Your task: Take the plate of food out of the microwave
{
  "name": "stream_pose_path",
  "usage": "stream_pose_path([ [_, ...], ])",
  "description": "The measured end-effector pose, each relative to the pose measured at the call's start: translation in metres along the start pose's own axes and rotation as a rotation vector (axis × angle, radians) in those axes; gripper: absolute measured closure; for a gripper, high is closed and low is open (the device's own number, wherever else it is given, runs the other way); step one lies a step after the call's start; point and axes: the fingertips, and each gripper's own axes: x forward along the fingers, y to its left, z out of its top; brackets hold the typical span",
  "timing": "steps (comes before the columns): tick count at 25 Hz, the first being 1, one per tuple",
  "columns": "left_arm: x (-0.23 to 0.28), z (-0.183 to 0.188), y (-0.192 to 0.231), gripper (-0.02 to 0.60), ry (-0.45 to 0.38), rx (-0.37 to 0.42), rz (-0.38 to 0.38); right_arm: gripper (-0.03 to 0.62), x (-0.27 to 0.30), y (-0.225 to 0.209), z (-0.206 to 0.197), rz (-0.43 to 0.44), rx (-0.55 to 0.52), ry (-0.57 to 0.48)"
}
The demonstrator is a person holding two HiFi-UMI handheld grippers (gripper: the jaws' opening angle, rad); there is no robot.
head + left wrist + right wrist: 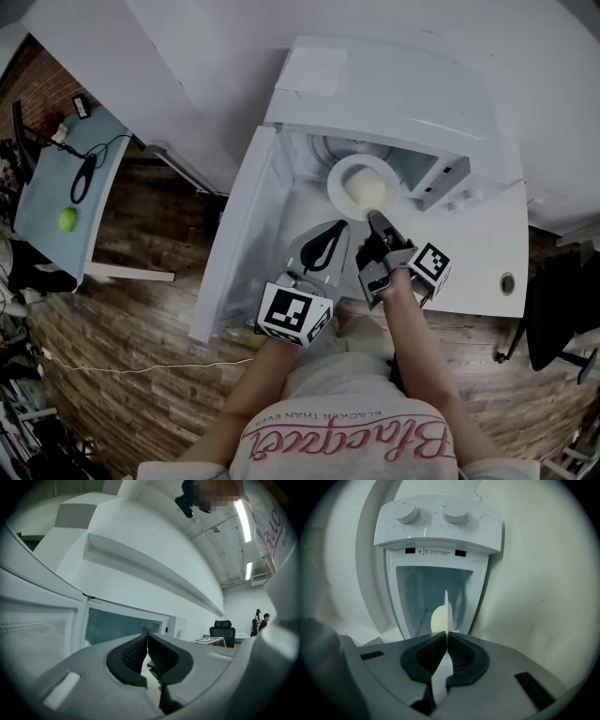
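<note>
The white microwave stands with its door swung open to the left. A white plate carrying a pale mound of food sits at the mouth of the cavity. My right gripper is shut on the plate's near rim. In the right gripper view the plate shows edge-on between the jaws of the right gripper, with the food on its left side. My left gripper is shut on nothing, beside the right one in front of the cavity. The left gripper looks toward the door window.
The microwave's control panel with two knobs lies beyond the plate. The microwave sits on a white table. A light-blue table with a green ball and a cable stands at the far left. A black chair is at the right.
</note>
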Motion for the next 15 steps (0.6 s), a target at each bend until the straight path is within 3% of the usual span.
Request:
stream_pose_path([
  [15, -0.009, 0.002, -0.010, 0.574, 0.001, -0.044, 0.080, 0.571, -0.025, 0.014, -0.004, 0.007, -0.009, 0.058],
])
